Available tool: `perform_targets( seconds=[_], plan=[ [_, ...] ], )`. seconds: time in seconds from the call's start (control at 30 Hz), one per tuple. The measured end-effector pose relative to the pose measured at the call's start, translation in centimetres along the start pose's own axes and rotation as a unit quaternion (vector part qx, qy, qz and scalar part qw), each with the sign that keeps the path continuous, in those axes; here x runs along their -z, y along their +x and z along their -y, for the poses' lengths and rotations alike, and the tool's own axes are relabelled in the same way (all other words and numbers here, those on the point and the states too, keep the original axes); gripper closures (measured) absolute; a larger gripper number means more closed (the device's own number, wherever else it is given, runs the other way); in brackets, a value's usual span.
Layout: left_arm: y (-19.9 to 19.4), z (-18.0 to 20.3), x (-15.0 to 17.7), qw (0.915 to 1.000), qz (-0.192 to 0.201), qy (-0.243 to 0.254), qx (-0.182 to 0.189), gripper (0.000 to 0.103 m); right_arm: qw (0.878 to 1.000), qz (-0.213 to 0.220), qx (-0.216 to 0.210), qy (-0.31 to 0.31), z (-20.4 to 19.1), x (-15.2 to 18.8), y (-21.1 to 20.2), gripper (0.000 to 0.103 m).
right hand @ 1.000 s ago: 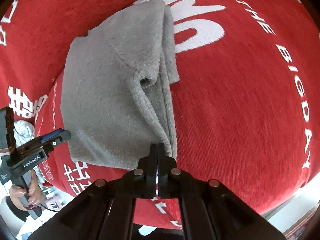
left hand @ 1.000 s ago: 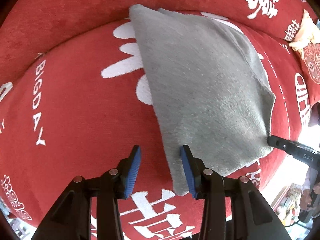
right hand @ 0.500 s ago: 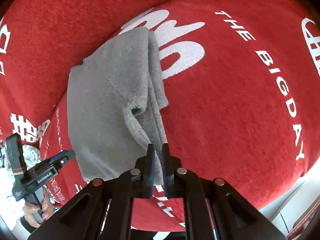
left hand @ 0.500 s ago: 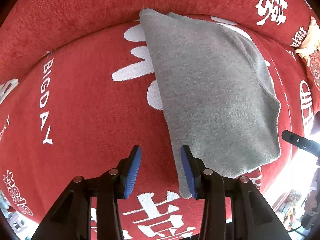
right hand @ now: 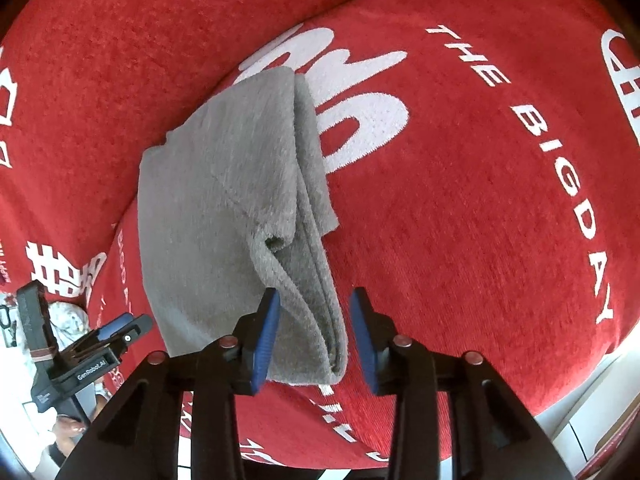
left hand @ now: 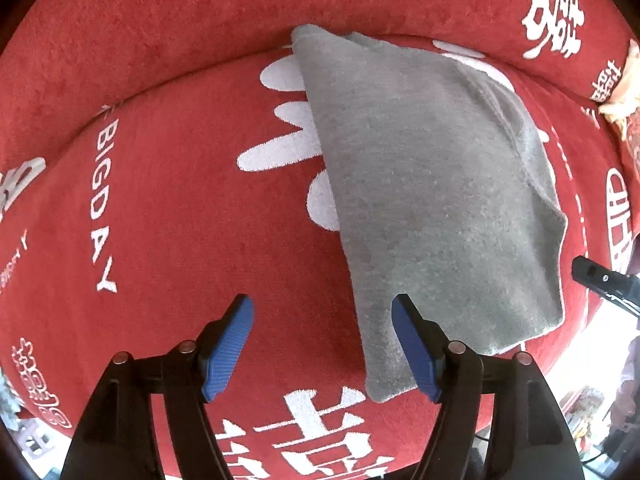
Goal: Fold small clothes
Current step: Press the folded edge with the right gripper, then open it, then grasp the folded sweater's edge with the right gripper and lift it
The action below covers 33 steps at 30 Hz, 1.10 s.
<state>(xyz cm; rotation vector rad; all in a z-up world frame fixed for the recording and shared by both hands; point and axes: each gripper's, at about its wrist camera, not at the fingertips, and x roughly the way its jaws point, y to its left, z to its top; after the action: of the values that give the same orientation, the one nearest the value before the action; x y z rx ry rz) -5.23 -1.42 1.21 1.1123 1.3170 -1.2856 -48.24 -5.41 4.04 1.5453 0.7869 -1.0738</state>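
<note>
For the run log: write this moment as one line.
left tongs: opening, empty | right tongs: opening, astride edge | folded grey fleece cloth: released on red printed cushion

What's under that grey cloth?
The grey cloth lies folded on a red cushion with white lettering. White print runs under its edge; what the cloth covers cannot be seen.

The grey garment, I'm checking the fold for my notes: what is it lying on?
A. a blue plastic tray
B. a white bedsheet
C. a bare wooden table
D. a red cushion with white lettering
D: the folded grey garment lies flat on a red cushion printed with white lettering that includes "THE BIG DAY", and no table, tray or sheet lies under it.
</note>
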Motion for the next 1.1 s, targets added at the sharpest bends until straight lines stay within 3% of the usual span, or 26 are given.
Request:
perform_targets(
  seconds=[0.07, 0.1, 0.13, 0.53, 0.67, 0.87, 1.1],
  plan=[
    [-0.2, -0.3, -0.1, 0.9999, 0.008, -0.006, 0.007, 0.02, 1.0, 0.0, -0.004, 0.001, 0.2, -0.2, 0.0, 0.052],
    [-0.4, -0.5, -0.2, 0.9998, 0.012, -0.01, 0.01, 0.003, 1.0, -0.001, -0.005, 0.001, 0.2, -0.3, 0.0, 0.051],
    [-0.6, -0.7, -0.2, 0.9996, 0.02, -0.015, 0.014, 0.0, 1.0, 0.0, -0.005, 0.0, 0.3, -0.5, 0.0, 0.051],
    [0.0, -1.6, -3.8, 0.9986, 0.038, -0.038, -0.002, 0.0, 0.998, 0.002, -0.062, 0.028, 1.8, -4.2, 0.6, 0.045],
    [1.9, -2.3, -5.5, 0.9967, 0.011, -0.06, 0.054, 0.0, 0.995, -0.006, -0.09, 0.035, 2.5, -6.2, 1.9, 0.045],
    [3.8, -2.7, -7.2, 0.9861, 0.005, -0.092, 0.138, 0.0, 0.986, -0.033, -0.155, 0.047, 3.9, -8.7, 4.4, 0.039],
    [5.8, -1.3, -8.0, 0.9768, -0.012, -0.087, 0.195, 0.0, 0.963, -0.086, -0.249, 0.053, 4.4, -10.4, 7.3, 0.039]
  ],
)
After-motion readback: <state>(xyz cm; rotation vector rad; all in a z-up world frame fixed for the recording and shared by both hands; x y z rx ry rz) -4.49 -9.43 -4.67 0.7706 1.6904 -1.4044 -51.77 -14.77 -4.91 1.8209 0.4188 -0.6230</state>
